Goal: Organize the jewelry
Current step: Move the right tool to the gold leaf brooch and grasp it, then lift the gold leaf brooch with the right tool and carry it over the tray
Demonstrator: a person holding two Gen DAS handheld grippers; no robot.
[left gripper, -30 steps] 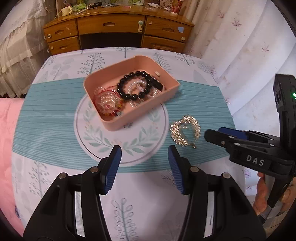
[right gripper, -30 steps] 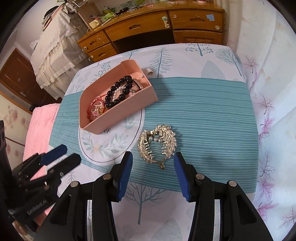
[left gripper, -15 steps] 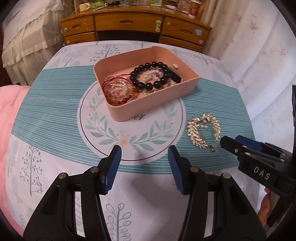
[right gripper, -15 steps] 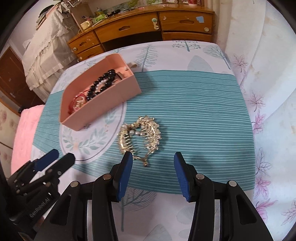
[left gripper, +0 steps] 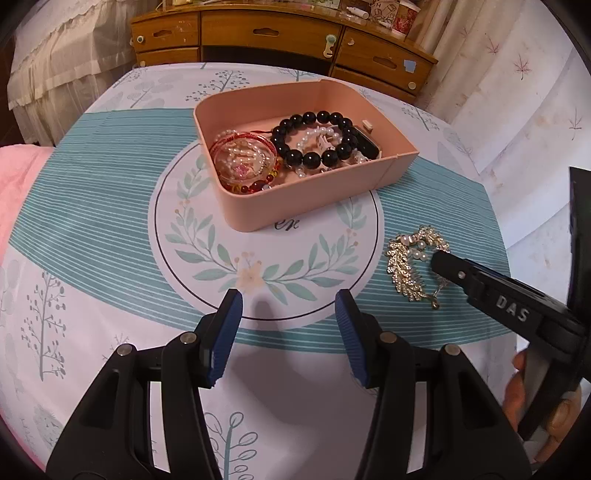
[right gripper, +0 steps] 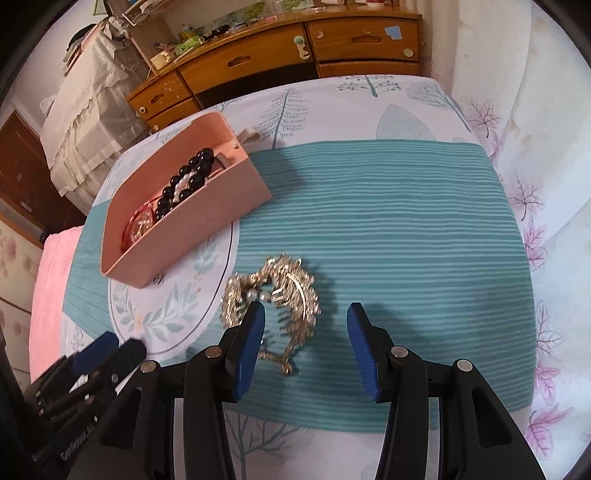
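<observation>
In the right wrist view the right tool (right gripper: 304, 315) sits at 6 o'clock, its ribbed blue pads (right gripper: 251, 343) spread wide and gripping nothing; the left pad overlaps the near edge of the gold leaf-shaped hairpiece (right gripper: 273, 295), a spiky curl of metal set with small pearls that lies on the teal striped band of the tablecloth (right gripper: 388, 221); whether pad and metal touch I cannot tell; at 10 o'clock stands the smooth pink rounded tray (right gripper: 192, 225). In the left wrist view the left tool (left gripper: 290, 306) is likewise released over the printed wreath circle (left gripper: 266, 273); beyond, at 12 o'clock, the tray holds a glossy black bead bracelet (left gripper: 314, 138) and red bangles (left gripper: 243, 162); farthest stands a wooden drawer desk (left gripper: 277, 29).
</observation>
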